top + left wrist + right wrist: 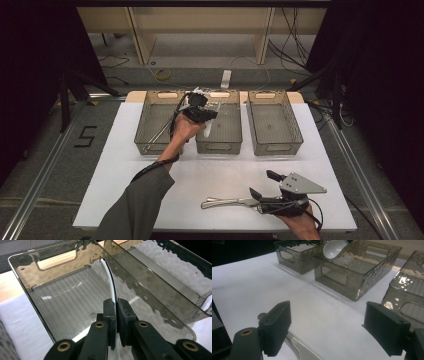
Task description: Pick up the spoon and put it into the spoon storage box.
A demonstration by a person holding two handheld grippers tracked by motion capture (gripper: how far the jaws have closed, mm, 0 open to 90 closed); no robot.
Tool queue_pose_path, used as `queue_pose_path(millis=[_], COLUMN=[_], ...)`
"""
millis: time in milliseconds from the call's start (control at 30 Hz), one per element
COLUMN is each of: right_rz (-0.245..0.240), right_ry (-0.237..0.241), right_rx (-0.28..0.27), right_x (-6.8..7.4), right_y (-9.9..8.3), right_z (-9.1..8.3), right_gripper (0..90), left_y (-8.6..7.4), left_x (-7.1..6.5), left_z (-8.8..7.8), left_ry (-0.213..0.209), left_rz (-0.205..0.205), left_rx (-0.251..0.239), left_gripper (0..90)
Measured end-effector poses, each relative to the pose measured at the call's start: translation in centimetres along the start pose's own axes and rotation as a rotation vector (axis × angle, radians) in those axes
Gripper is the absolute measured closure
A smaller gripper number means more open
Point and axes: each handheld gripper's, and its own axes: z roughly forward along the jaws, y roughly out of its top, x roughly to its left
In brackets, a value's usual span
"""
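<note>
Left gripper (209, 114): black body, black cable trailing back along forearm, white part at top. Its jaws were matte black blocks on black link arms, brass-coloured pivot bushings at joints. Left arm wore grey long sleeve (137, 205). Right gripper (261, 183): black body, grey three-cornered plate (301, 184) on top with small dark screw holes, black cable looping beside hand. Jaw pads were ribbed black rectangles.

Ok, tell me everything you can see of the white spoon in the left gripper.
The white spoon looks glossy, like ceramic or plastic, with a rounded bowl and a thin curved handle. The left gripper is shut on the handle, holding it edge-on above the middle bin of three smoky see-through ones. Only the black pads touch it; it hangs clear of the bin's floor.
</note>
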Motion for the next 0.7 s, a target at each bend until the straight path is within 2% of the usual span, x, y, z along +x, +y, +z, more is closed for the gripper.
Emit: queue_pose_path(millis=[200,367,433,500,600,700], right_rz=[0.001,0.001,0.003,0.003,0.0,0.004], right_ry=[0.001,0.002,0.001,0.001,0.002,0.001], right_rx=[0.0,0.001,-0.002,-0.002,-0.003,-0.001], right_x=[0.0,0.0,0.0,0.0,0.0,0.0], right_y=[0.0,0.0,0.0,0.0,0.0,0.0], right_z=[0.0,0.0,0.0,-0.1,-0.1,0.0], right_gripper=[22.5,22.5,22.5,22.5,22.5,22.5], left_y=[-0.3,-0.6,-0.6,-0.4,-0.2,0.1], left_x=[0.2,0.5,0.5,0.6,0.8,0.8], left_z=[0.4,0.6,0.4,0.2,-0.4,-1.0], left_ry=[0.013,0.012,0.017,0.019,0.027,0.016], left_rz=[-0.003,-0.026,-0.04,-0.048,-0.065,-0.068], left_rx=[-0.01,-0.016,-0.044,-0.065,-0.108,-0.108], left_gripper=[84.5,83.4,82.8,76.6,74.0,64.1])
